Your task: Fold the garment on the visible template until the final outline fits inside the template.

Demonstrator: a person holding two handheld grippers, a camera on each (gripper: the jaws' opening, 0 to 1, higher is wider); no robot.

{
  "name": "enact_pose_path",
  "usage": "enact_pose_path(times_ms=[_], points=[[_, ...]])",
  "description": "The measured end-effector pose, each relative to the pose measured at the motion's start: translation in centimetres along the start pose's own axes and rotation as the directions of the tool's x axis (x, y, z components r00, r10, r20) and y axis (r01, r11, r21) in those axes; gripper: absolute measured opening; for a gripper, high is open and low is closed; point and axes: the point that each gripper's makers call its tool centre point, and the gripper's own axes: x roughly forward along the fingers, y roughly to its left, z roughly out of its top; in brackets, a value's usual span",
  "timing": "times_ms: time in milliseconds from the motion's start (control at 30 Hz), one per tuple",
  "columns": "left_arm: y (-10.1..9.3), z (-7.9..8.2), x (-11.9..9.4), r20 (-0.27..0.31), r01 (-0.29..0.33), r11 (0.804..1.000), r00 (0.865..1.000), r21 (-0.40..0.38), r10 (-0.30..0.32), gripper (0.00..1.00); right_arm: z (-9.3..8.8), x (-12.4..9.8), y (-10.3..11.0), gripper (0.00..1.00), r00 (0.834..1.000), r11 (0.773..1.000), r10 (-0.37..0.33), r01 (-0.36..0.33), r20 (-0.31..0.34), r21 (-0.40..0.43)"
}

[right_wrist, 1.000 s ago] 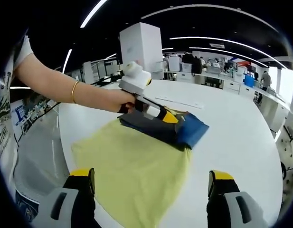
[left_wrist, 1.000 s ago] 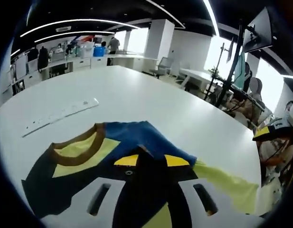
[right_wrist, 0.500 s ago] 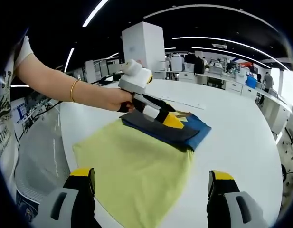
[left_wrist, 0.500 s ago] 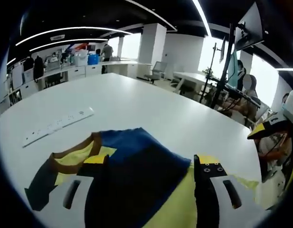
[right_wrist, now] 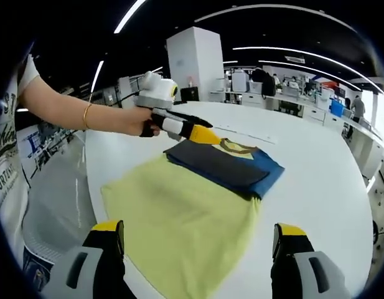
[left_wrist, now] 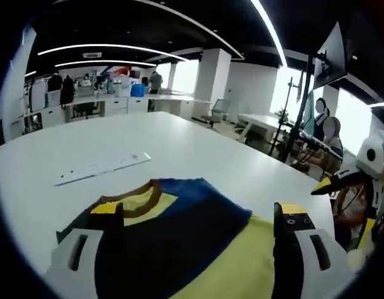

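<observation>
The yellow and navy T-shirt [right_wrist: 198, 187] with a brown-ringed collar lay near the middle of the white tabletop [right_wrist: 322, 180], its navy top part folded over the yellow body. The left gripper [right_wrist: 179, 124] hovered above the collar end, fingers apart and empty; the right gripper [right_wrist: 198, 261] waited at the hem, fingers likewise apart. Judged best next: pinch the hem corners squarely and fold evenly, avoiding bunching.

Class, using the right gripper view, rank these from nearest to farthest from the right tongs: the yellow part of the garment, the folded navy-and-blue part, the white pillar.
1. Yellow part: directly ahead of the right tongs, between them.
2. Folded navy-and-blue part: beyond it, mid-table.
3. White pillar: far background, past the table.
</observation>
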Motion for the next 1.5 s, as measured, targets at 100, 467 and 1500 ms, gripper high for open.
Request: enact_pose_path(times_ms=[100, 467, 1500], points=[[0.2, -0.1, -1.9, 0.016, -0.001, 1.0, 1.0, 0.017, 0.001, 0.99, -0.1, 0.2, 0.4, 0.99, 1.0, 1.0, 0.016, -0.016, -0.011, -0.009], [0.5, -2.7, -7.9, 0.009, -0.01, 1.0, 1.0, 0.008, 0.01, 0.99, -1.7, 0.7, 1.0, 0.99, 0.993, 0.997, 0.054, -0.06, -0.101, -0.056], [-4.8, -12.4, -18.5, -0.228, 0.188, 0.972, 0.962, 0.14, -0.153, 0.8, -7.3, 0.7, 4.9, 0.81, 0.933, 0.952, 0.16, -0.233, -0.322, -0.2]])
